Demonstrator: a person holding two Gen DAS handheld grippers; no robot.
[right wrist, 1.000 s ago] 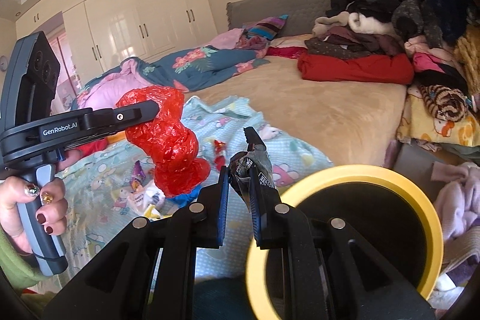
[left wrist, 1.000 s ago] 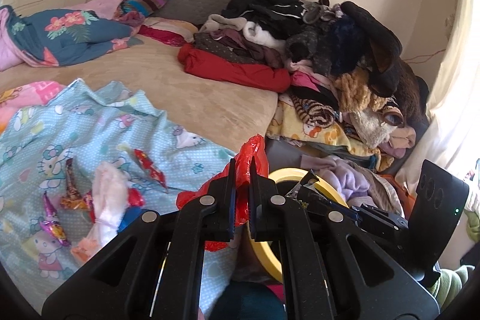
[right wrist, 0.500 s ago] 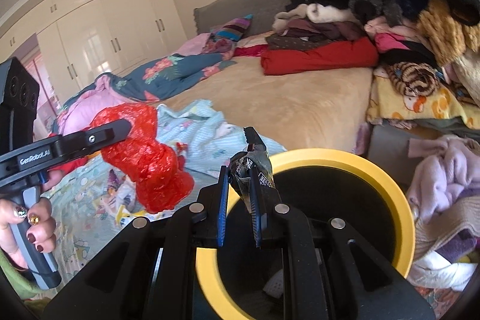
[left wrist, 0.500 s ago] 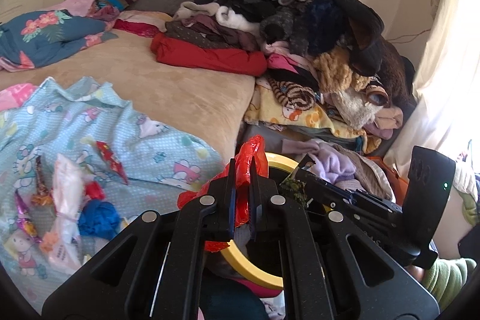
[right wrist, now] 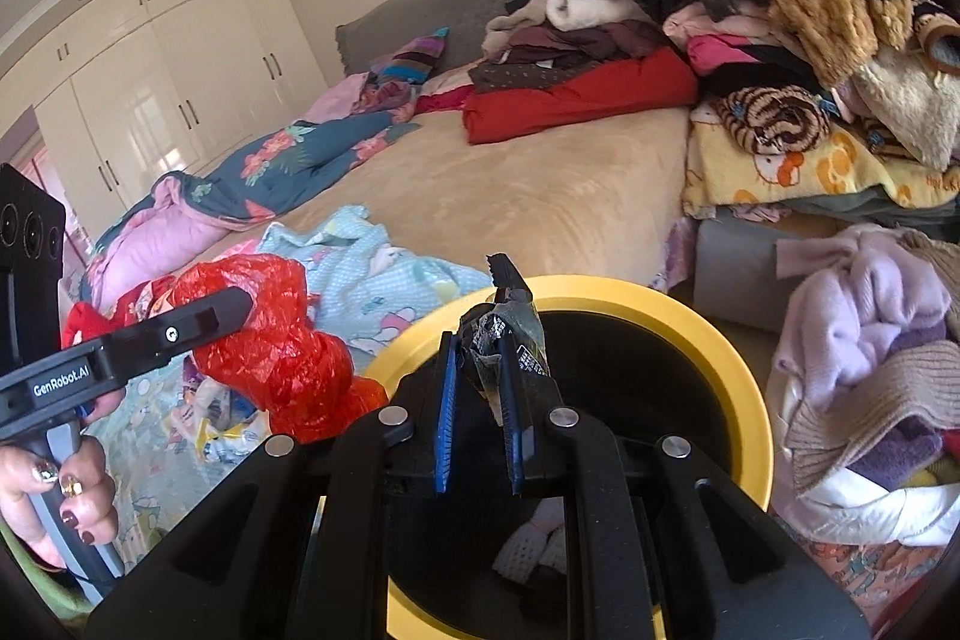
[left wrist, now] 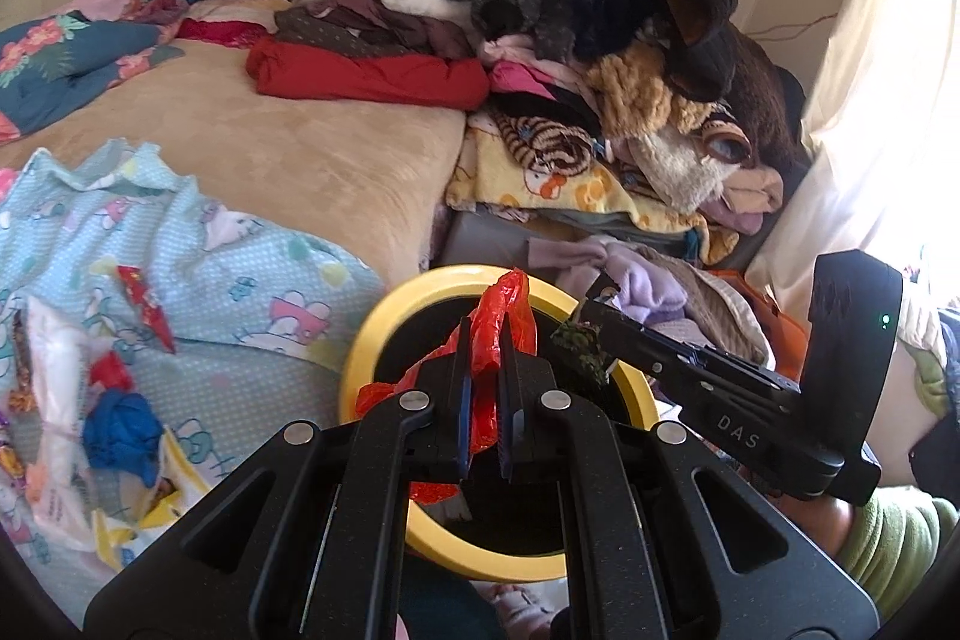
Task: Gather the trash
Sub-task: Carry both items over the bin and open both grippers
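Observation:
My left gripper [left wrist: 483, 340] is shut on a crumpled red plastic bag [left wrist: 501, 322] and holds it at the left rim of a yellow-rimmed black bin [left wrist: 372, 358]. The bag also shows in the right wrist view [right wrist: 282, 346]. My right gripper [right wrist: 480, 358] is shut on a dark crumpled wrapper [right wrist: 501, 340], held over the bin's opening [right wrist: 744, 388]. In the left wrist view the right gripper [left wrist: 579, 334] reaches in from the right with the wrapper [left wrist: 579, 343].
More trash lies on the light blue sheet [left wrist: 240, 280]: a red wrapper [left wrist: 144, 304], a blue wad [left wrist: 120, 430], white packets [left wrist: 54, 340]. Piled clothes [left wrist: 570, 40] stand behind the bin. White scraps [right wrist: 534, 544] lie inside the bin.
Both grippers have moved right from the sheet to the bin, each carrying its piece. The bin now fills more of both views.

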